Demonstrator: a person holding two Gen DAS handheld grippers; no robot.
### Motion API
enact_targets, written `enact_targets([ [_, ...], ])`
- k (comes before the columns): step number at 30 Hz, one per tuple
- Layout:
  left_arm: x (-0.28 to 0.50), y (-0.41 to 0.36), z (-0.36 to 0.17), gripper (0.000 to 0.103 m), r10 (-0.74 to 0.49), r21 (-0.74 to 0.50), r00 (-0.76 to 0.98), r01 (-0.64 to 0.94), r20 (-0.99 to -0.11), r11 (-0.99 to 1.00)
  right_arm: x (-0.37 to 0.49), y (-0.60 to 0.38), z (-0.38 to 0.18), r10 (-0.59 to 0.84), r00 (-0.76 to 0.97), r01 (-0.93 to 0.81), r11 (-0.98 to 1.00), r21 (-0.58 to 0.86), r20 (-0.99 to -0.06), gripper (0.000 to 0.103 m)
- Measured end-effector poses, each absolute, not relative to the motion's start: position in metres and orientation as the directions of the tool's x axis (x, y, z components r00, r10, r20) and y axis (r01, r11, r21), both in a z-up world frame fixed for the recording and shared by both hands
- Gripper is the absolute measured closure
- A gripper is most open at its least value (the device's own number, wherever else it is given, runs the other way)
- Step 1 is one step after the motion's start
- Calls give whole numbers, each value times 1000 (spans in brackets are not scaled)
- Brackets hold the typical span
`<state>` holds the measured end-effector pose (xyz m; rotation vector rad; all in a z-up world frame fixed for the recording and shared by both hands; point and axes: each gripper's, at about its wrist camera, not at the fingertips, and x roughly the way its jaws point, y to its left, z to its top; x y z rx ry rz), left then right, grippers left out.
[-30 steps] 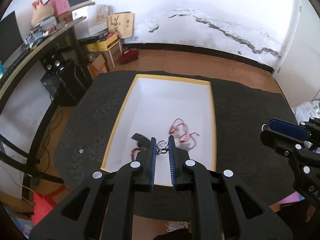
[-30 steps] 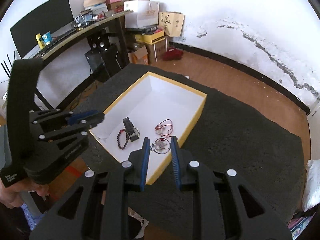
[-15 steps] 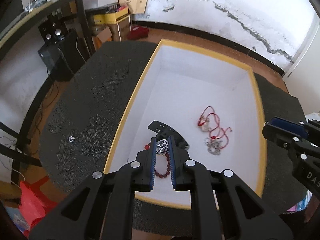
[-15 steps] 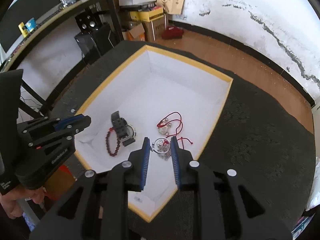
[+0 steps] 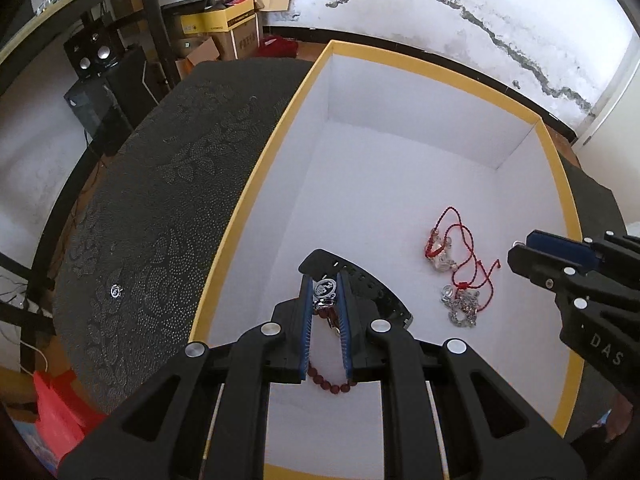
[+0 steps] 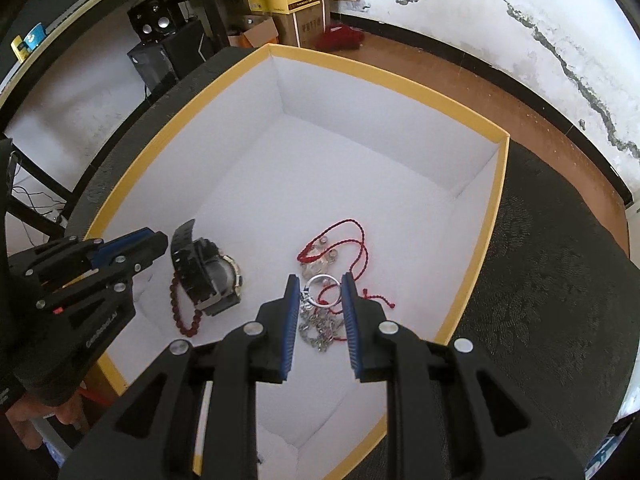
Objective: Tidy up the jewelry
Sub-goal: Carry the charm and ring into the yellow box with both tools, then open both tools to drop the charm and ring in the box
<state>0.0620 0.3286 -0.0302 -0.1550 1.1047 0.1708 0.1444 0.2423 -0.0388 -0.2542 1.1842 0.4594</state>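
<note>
A white box with a yellow rim (image 5: 256, 184) (image 6: 132, 184) lies on the dark table. In it are a black watch (image 6: 208, 268) (image 5: 360, 280), a dark red bead bracelet (image 6: 184, 312) (image 5: 328, 380), a red cord necklace (image 5: 452, 240) (image 6: 344, 240) and a silver chain (image 5: 460, 308) (image 6: 320, 328). My left gripper (image 5: 325, 292) is shut on a small silver pendant (image 5: 325, 290) low over the watch. My right gripper (image 6: 320, 284) is shut on a silver ring (image 6: 320, 286) low over the chain.
A small silver piece (image 5: 116, 291) lies on the black textured cloth (image 5: 152, 184) left of the box. A desk with speakers (image 5: 96, 56) and cardboard boxes (image 5: 224, 28) stands at the far left. The right gripper's body (image 5: 580, 280) shows at the right.
Both grippers have moved forward and down into the box with their pieces still held. The box now fills both views.
</note>
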Motion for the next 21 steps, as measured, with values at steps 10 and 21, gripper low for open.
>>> enact_targets([
  [10, 62, 326, -35, 91, 74, -21, 429, -212, -900, 977, 144, 245, -40, 205, 301, -470, 882, 42, -932, 81],
  [21, 62, 323, -33, 91, 83, -7, 429, -202, -899, 979, 145, 244, -35, 207, 305, -468, 883, 43, -930, 81],
])
